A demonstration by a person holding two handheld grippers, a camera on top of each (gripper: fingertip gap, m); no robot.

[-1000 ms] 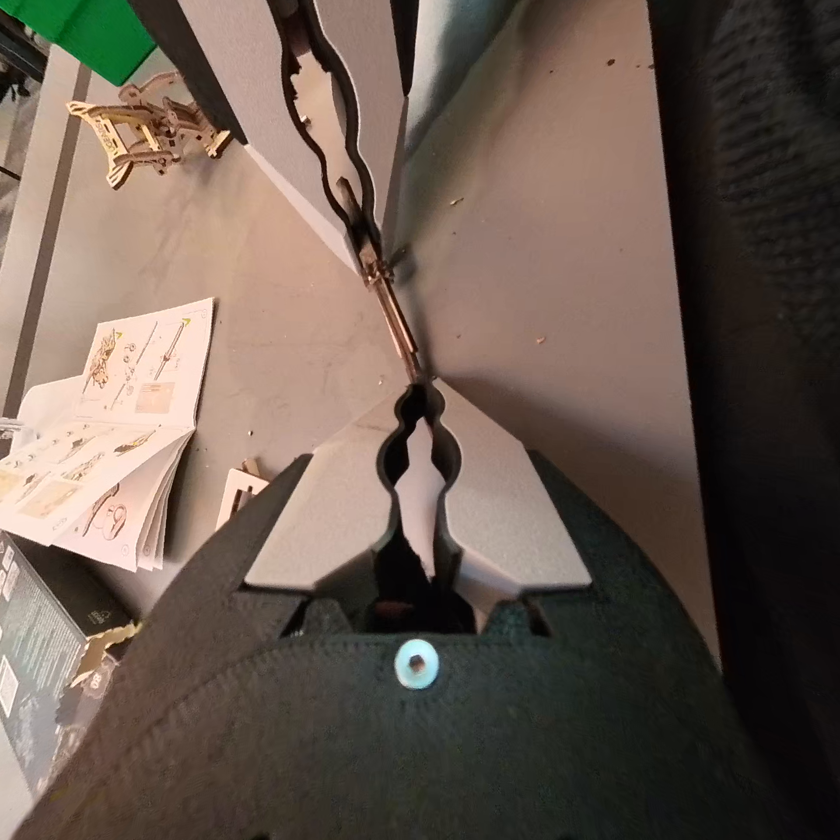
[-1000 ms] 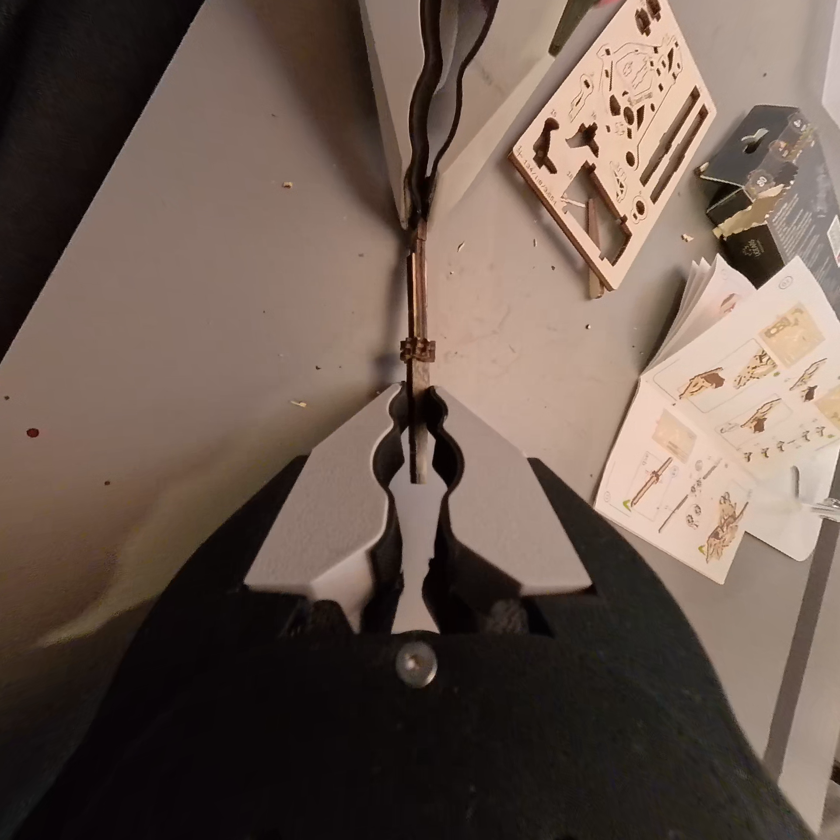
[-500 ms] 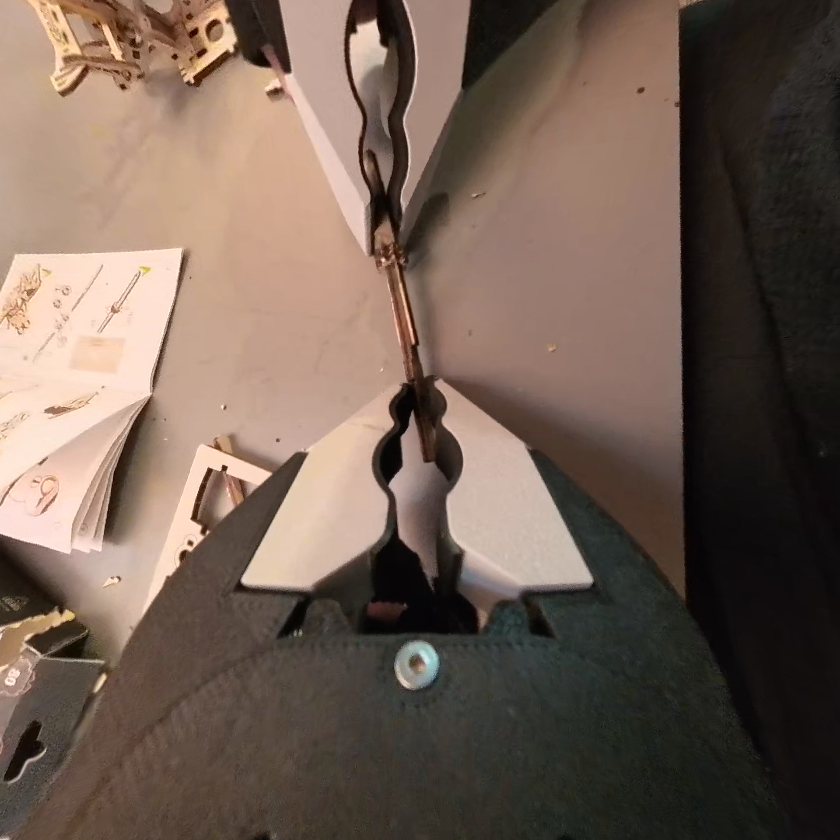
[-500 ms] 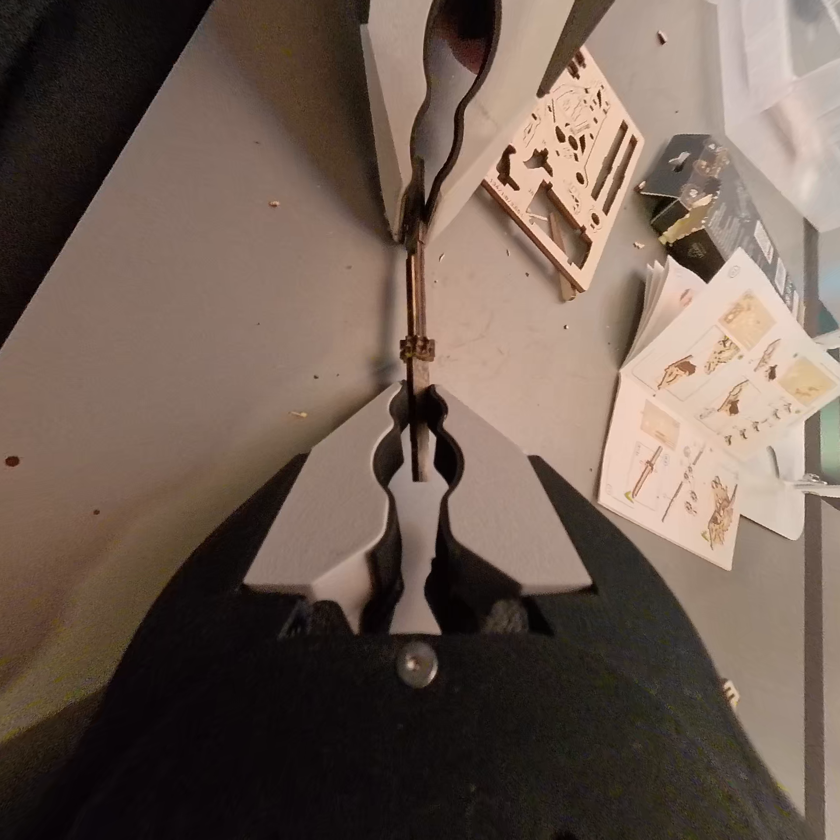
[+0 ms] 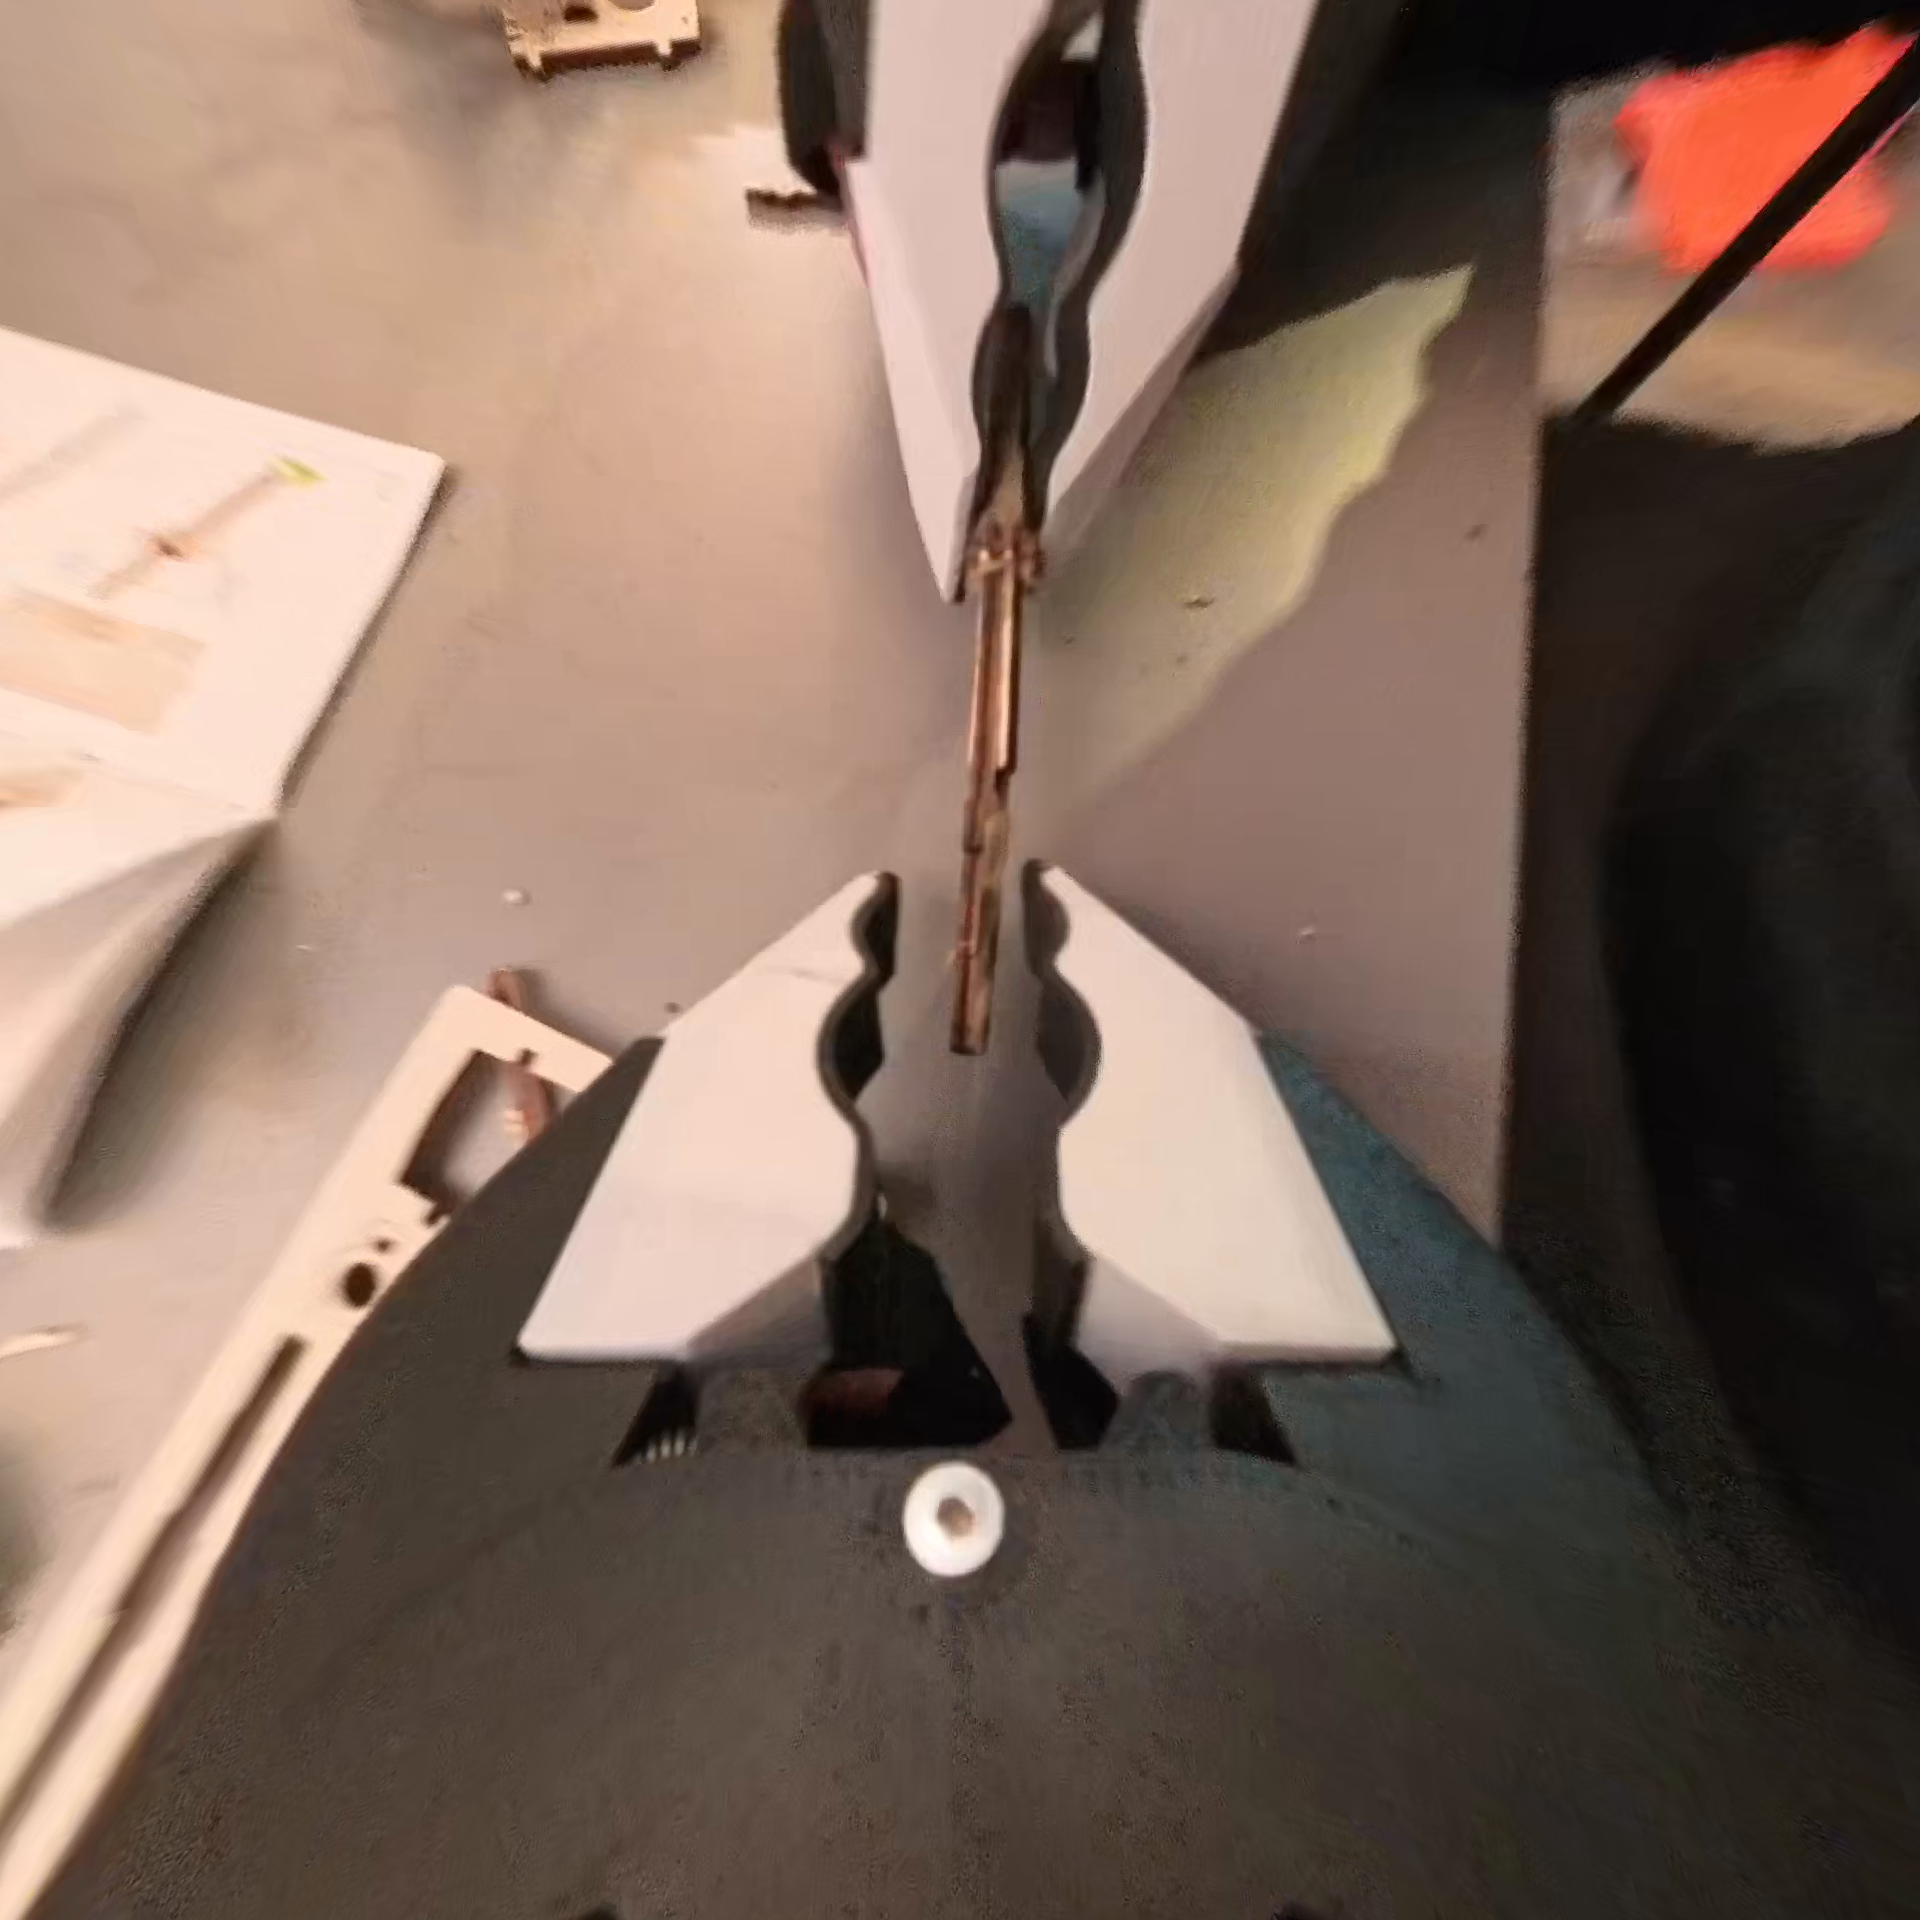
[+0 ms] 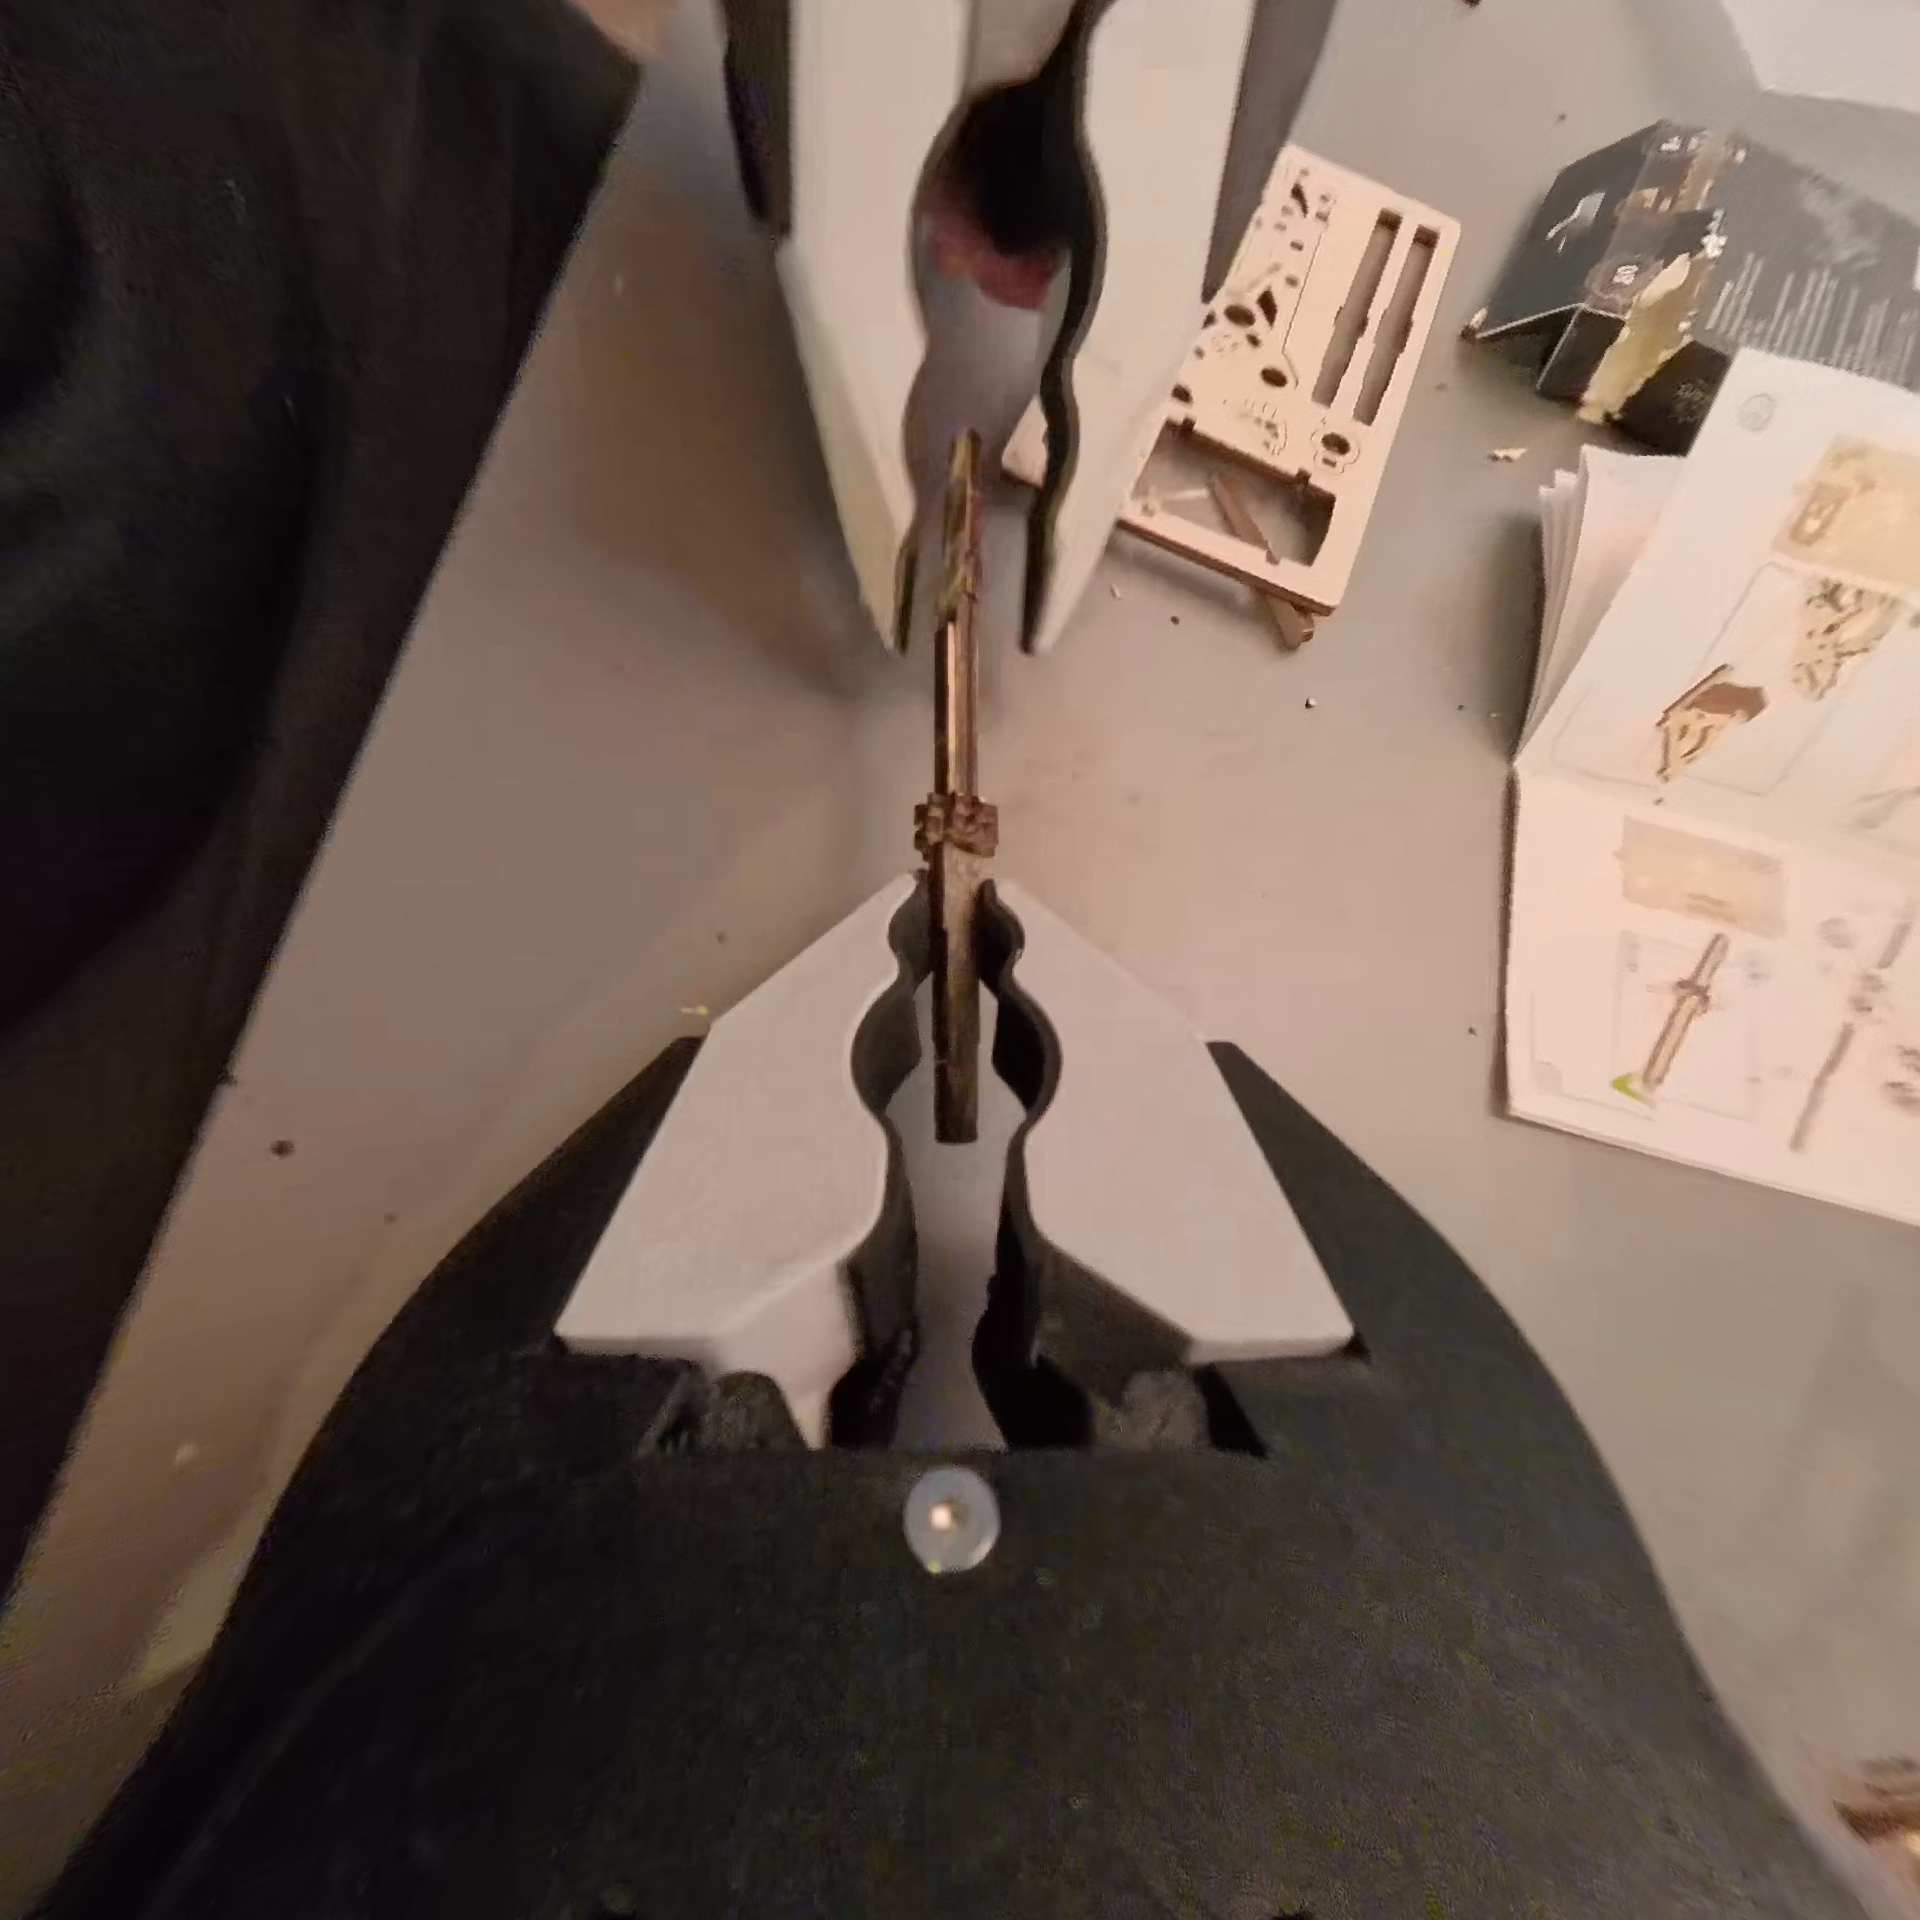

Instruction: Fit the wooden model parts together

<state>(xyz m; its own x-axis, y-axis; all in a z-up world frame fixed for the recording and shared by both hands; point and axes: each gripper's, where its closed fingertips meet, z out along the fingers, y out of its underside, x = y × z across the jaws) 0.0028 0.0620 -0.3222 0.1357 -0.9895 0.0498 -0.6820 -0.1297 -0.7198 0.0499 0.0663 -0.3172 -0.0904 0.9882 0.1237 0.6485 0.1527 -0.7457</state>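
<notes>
left tool [image 5: 961, 894]: spread, clear of wooden strip [image 5: 987, 821] | right tool [image 6: 951, 894]: pinching strip (small collar fitted)

The left gripper [image 5: 961, 904] fingers [image 5: 790, 1049] stand apart around the wooden strip [image 5: 987, 790].

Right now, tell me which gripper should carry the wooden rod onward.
Right. The right gripper is shut on the wooden rod, just behind its small collar. The left gripper is open, its fingers apart from the rod's end.
</notes>
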